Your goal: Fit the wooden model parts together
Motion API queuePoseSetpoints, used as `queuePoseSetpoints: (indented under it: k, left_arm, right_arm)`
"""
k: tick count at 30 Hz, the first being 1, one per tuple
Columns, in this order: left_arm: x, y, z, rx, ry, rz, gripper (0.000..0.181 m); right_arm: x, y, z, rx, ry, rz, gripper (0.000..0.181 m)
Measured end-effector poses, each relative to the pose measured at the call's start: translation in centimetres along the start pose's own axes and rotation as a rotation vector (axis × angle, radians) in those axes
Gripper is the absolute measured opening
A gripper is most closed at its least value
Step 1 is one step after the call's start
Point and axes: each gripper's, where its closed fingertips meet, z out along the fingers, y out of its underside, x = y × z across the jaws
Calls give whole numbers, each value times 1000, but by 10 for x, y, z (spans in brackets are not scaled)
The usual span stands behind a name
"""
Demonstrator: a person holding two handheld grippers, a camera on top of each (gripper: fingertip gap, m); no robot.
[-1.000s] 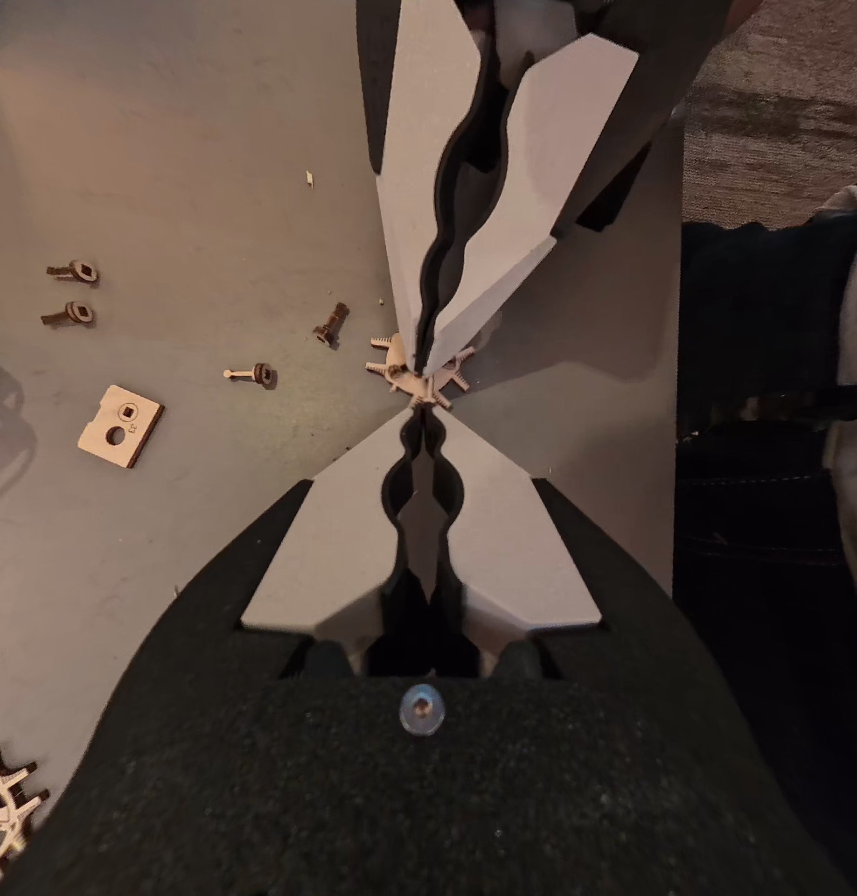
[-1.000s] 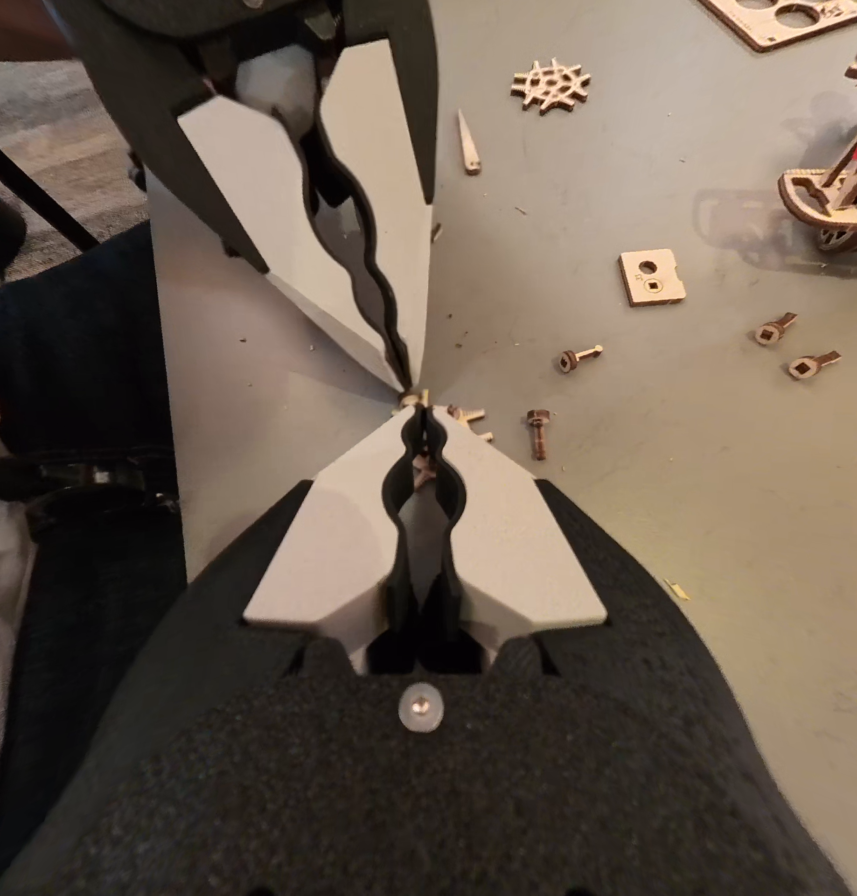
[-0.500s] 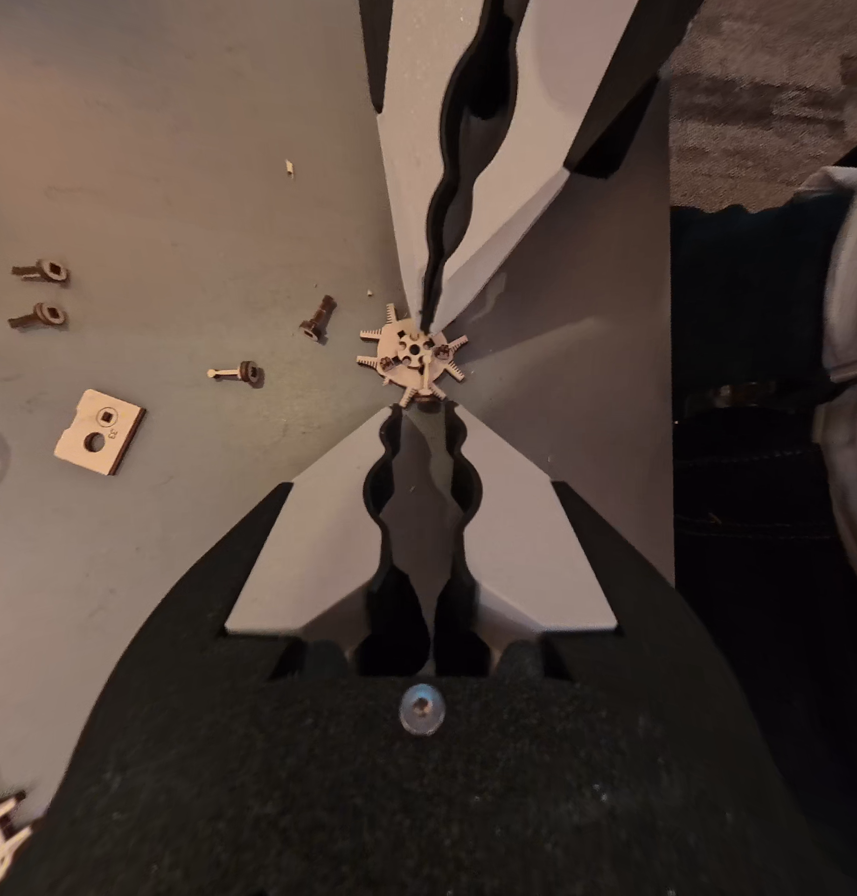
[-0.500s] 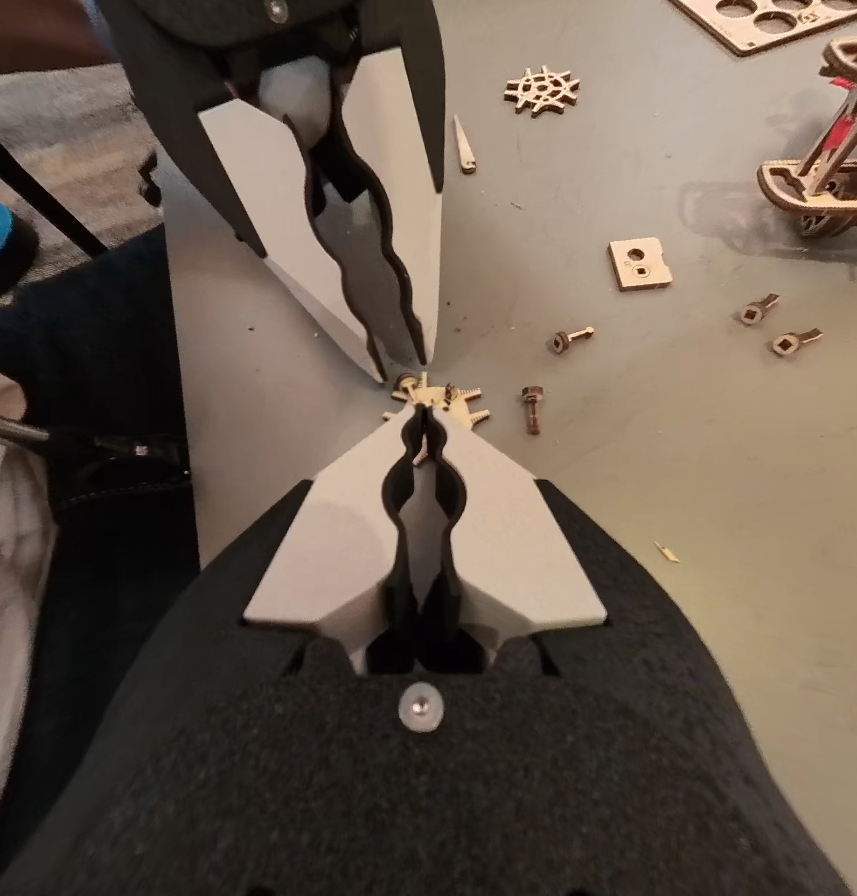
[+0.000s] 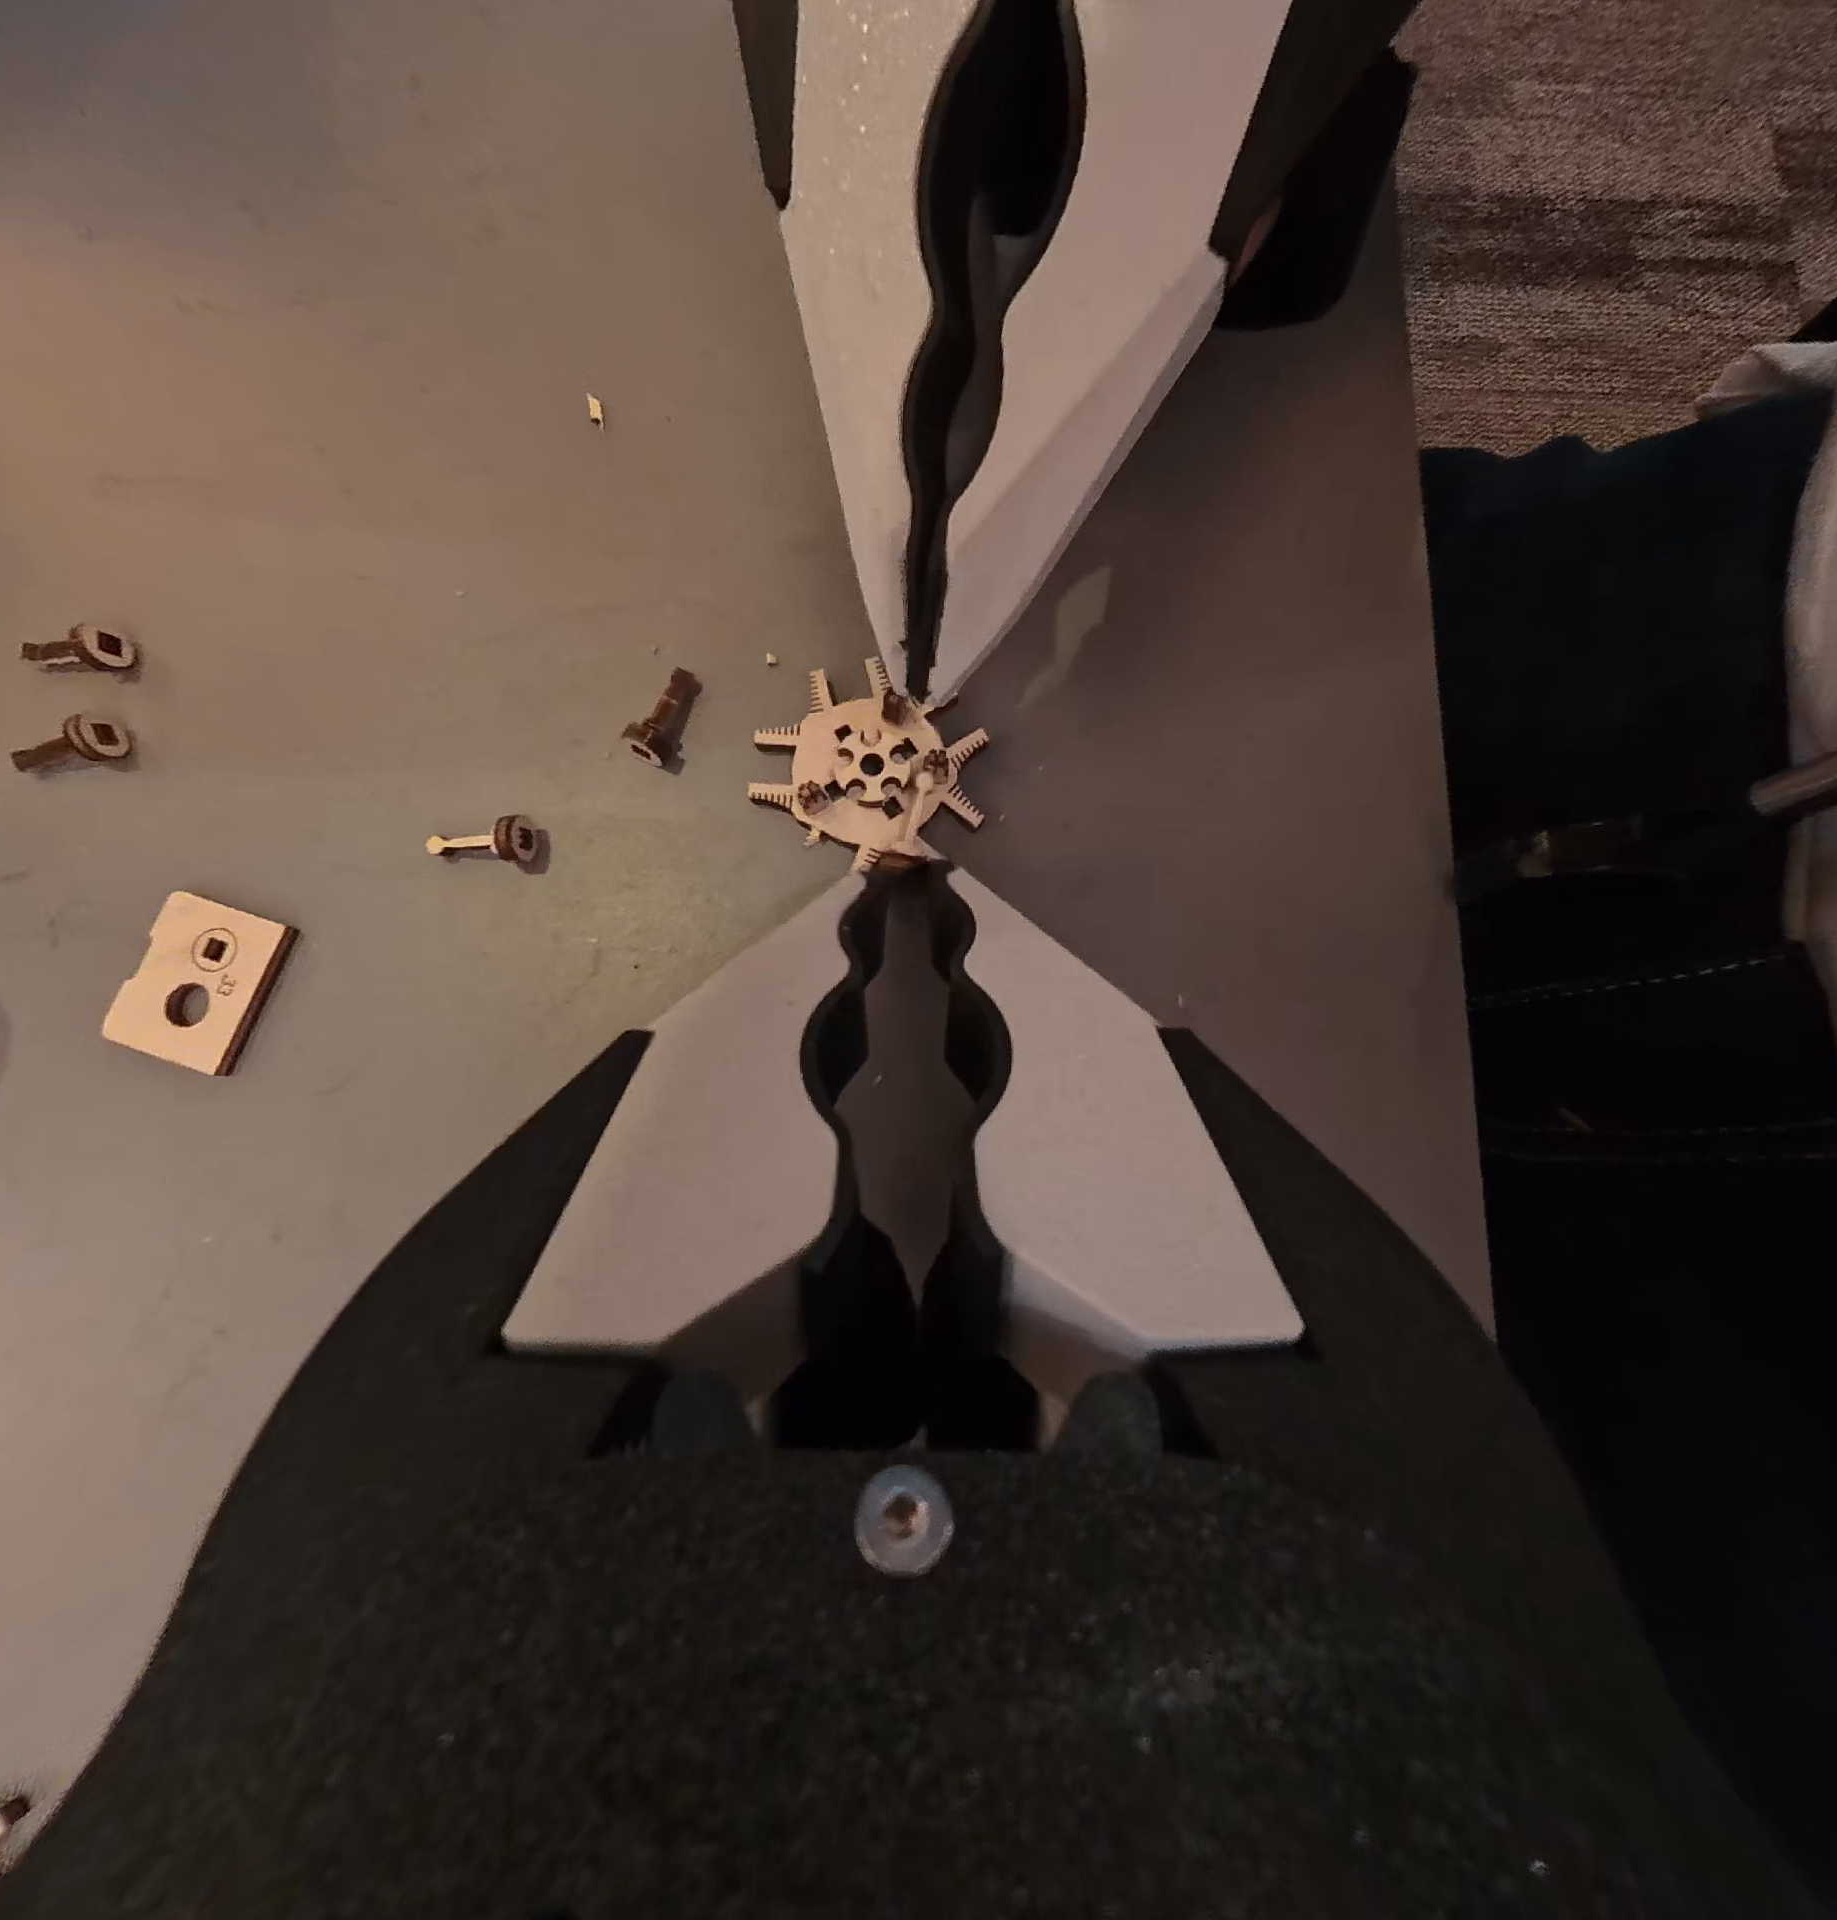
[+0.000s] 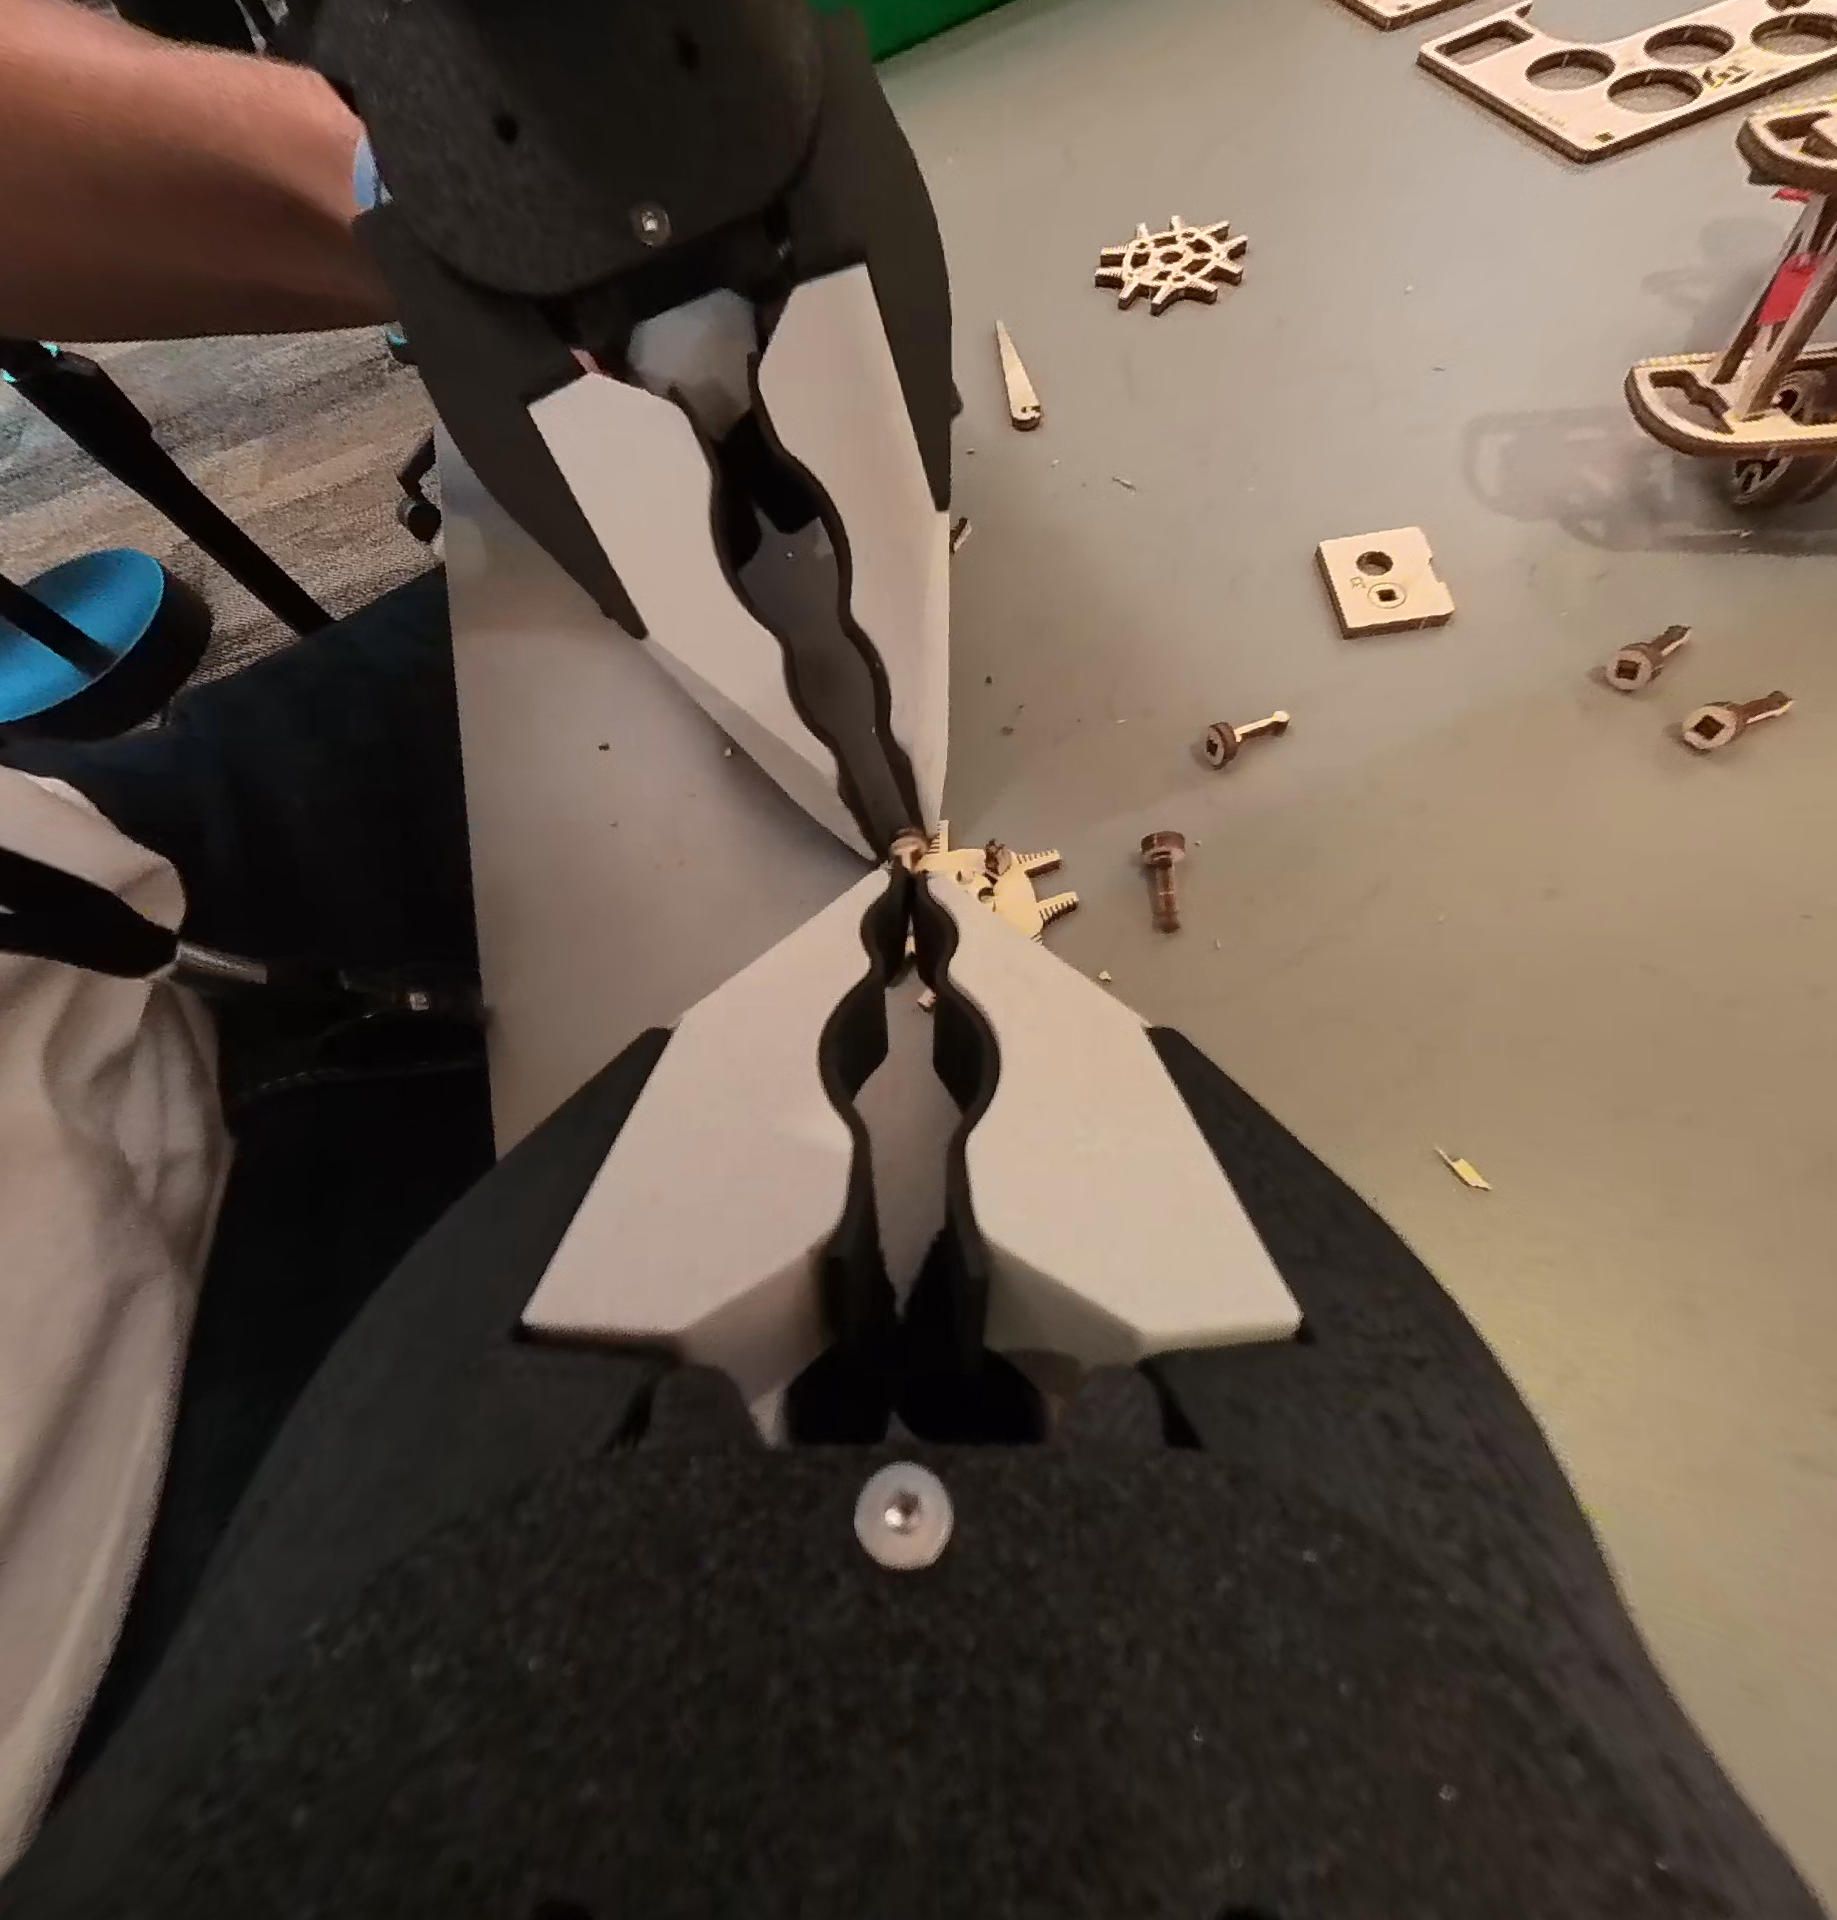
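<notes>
While nearly closed, both grippers — left gripper [image 5: 898, 871], right gripper [image 6: 901, 871] — tips on toothed wooden disc [image 5: 870, 767].

The toothed wheel [image 5: 870, 767] lies on the desk [image 5: 374, 312] between my two sets of jaws; pegs [image 5: 662, 717] and a square plate [image 5: 199, 982] lie left of my left jaws.
</notes>
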Motion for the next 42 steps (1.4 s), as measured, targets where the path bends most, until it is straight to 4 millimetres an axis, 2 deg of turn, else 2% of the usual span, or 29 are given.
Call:
queuePoseSetpoints:
  k: [1, 11, 15, 18, 22, 27, 32, 36, 42]
  left_arm:
    - [0, 0, 1, 0, 0, 0, 5]
    - [-2, -7, -2, 22, -9, -27, 0]
    - [-1, -6, -4, 17, -19, -13, 0]
    - [-6, -3, -4, 15, -9, 0, 14]
    - [-7, -4, -1, 22, 119, -25, 18]
    - [-4, -20, -1, 81, 199, -23, 15]
    - [-9, -14, 0, 52, 195, -16, 15]
    - [-7, -9, 3, 25, 202, 5, 7]
    - [-9, -14, 0, 43, 151, 14, 6]
  right_arm:
    - [0, 0, 0, -1, -3, 2, 0]
    - [2, 7, 4, -57, 56, -82, 0]
    - [7, 7, -1, -47, 74, -71, 2]
    - [7, 9, -5, -37, 65, -37, 2]
    - [6, 7, -10, -8, 38, -2, 2]
    - [6, 8, -13, 3, 31, 25, 2]
    - [7, 8, -13, 0, 27, 29, 2]
    - [6, 8, -13, -3, 16, 34, 2]
    - [7, 8, -14, 5, 15, 41, 2]
